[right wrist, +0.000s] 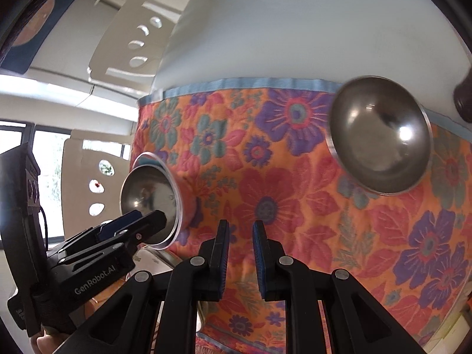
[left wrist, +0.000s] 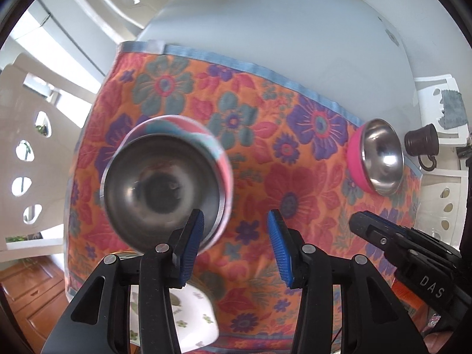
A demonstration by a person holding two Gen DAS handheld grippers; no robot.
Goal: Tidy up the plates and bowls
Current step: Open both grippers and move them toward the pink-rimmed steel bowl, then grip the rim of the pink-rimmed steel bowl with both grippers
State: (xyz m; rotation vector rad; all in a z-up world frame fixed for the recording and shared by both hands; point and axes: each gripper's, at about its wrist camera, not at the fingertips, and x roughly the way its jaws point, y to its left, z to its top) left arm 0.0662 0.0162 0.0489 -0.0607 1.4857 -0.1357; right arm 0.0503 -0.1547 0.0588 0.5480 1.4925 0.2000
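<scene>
A steel bowl with a pink and teal outside [left wrist: 165, 183] [right wrist: 150, 200] rests on the floral cloth [left wrist: 295, 153], blurred. My left gripper [left wrist: 236, 221] points down just right of it. It is open, with only cloth showing between the blue pads, and its left finger [left wrist: 193, 242] overlaps the bowl's near rim. A second steel bowl with a pink outside [left wrist: 380, 162] [right wrist: 380, 138] sits near the cloth's right edge. My right gripper [right wrist: 241, 227] hovers over the cloth between the two bowls, shut on nothing. A white dish with green flowers [left wrist: 194, 318] lies under the left gripper.
The cloth covers the near part of a white table [left wrist: 265, 29]. A dark brown cup [left wrist: 421, 141] stands just past the pink bowl. White chairs [left wrist: 26, 147] ring the table. Each gripper shows in the other's view: right gripper [left wrist: 362, 221], left gripper [right wrist: 132, 221].
</scene>
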